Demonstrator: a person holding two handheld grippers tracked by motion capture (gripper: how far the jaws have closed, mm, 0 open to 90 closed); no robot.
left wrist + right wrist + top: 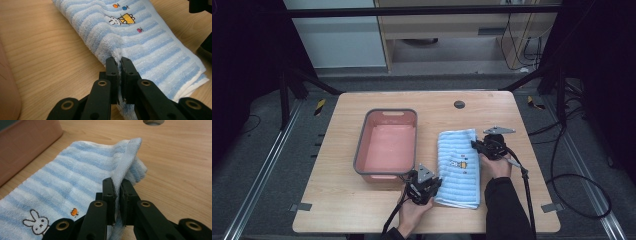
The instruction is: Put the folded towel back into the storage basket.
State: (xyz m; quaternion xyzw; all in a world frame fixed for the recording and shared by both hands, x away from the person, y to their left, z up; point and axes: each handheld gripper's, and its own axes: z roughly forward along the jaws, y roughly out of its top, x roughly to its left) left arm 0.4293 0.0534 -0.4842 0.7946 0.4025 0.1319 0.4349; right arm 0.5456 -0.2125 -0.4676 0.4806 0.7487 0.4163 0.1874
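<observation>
A folded blue-and-white striped towel [458, 167] lies on the wooden tabletop [337, 200], just right of a pink basin with a grey rim [386, 145]. The left claw [435, 186] sits at the towel's near left edge, its jaws pinched together on a fold of the terry cloth — in the left gripper view [119, 62] the fabric bunches up between the jaws. The right claw [475, 145] meets the towel's far right edge, and the right gripper view [117, 185] has its jaws clamped on a raised corner of the cloth, lifted off the wood. A small rabbit motif [37, 222] shows on the towel's top face — a round dark grommet [459, 104] sits in the tabletop beyond
</observation>
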